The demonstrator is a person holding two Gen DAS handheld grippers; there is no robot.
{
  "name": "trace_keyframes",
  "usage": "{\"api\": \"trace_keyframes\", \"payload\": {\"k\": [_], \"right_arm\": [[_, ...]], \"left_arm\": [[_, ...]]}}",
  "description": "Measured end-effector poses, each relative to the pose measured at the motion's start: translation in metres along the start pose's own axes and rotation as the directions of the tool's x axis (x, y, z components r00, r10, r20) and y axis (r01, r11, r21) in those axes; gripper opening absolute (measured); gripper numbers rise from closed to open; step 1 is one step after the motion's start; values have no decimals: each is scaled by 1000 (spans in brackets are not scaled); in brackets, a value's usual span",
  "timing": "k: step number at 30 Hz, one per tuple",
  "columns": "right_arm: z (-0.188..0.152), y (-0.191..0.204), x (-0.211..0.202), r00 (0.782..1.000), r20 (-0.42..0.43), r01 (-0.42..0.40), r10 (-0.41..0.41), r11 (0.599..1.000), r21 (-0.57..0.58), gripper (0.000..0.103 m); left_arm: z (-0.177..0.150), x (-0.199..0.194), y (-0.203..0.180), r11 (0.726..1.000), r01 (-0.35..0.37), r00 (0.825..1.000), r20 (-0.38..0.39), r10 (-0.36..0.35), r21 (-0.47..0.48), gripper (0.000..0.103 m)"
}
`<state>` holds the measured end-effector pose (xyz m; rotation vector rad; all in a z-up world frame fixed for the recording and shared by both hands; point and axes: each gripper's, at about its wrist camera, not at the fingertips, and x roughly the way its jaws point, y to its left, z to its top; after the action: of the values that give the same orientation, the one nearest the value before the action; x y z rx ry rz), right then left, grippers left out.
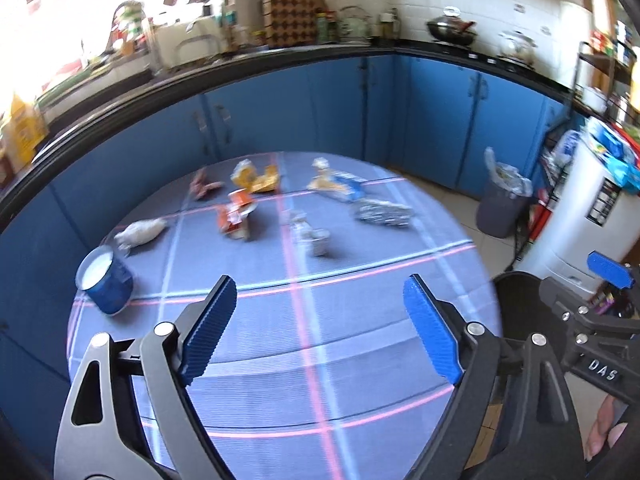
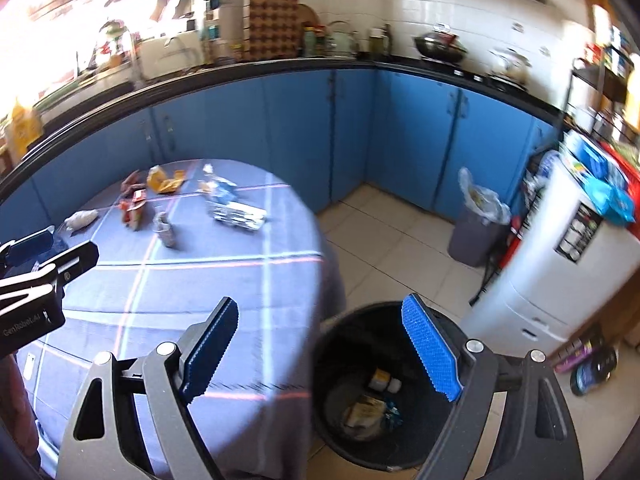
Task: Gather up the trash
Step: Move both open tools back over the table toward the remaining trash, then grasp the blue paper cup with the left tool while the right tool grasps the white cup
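Observation:
A round table under a blue plaid cloth (image 1: 360,320) carries several pieces of trash at its far side. Among them are a blue cup on its side (image 1: 106,280), a white crumpled wrapper (image 1: 142,232), an orange packet (image 1: 234,216), a grey crumpled piece (image 1: 310,234) and a silver foil wrapper (image 1: 384,214). My left gripper (image 1: 320,284) hovers over the near part of the cloth, open, nothing between its fingers. My right gripper (image 2: 320,304) is open too, over the table edge and the black bin (image 2: 332,360) on the floor. Some trash lies in that bin.
Blue cabinets (image 1: 300,112) under a black counter curve behind the table. A grey bin with a plastic liner (image 2: 476,228) stands on the tiled floor by a white appliance (image 2: 560,272). Bottles (image 2: 592,368) lie on the floor at the right.

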<state>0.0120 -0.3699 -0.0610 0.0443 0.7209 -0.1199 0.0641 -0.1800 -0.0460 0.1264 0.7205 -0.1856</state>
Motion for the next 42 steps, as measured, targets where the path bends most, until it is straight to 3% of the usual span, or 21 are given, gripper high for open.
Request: {"api": "trace_keyframes", "payload": {"k": [4,6,16,24,31,33,35,38,39,41,42], "right_arm": [[13,33,20,998,-14,-65,65,998,-23,82],[19,51,31,995,-27,-96,95,995,-39,82],[43,143,88,981,-91,-186,174,972,-145,82],[60,182,141,981,-138,-159,135,970,-184,82],[66,189,176,975,-193,-146,112,975,-168,81],[65,191,182,973,-208,-137,99,975,-176,71],[63,191,188,967,-234,-144,100,974,-176,55],[62,190,190,963,-241,-164,122,973,-162,45],[62,190,188,959,-247,-182,138,970,-163,41],[61,195,183,953,-260,-205,155,962,-180,18],[59,198,180,953,-261,-207,153,958,-196,16]], "left_arm": [[-6,10,43,997,-48,999,-25,46,-65,87],[-8,15,68,991,-83,996,-30,80,-103,94],[-28,36,174,947,-210,978,-72,198,-243,95],[-32,73,232,924,-229,971,-137,195,-307,95],[-22,104,252,919,-224,970,-167,178,-324,95],[-21,111,256,915,-224,970,-172,174,-336,95],[-21,117,258,916,-223,969,-182,170,-332,95],[-23,126,261,917,-225,966,-200,165,-331,95],[-23,129,261,916,-222,966,-205,159,-335,91],[-25,131,262,914,-218,966,-209,153,-341,79],[-26,131,261,914,-212,968,-204,147,-345,79]]}}
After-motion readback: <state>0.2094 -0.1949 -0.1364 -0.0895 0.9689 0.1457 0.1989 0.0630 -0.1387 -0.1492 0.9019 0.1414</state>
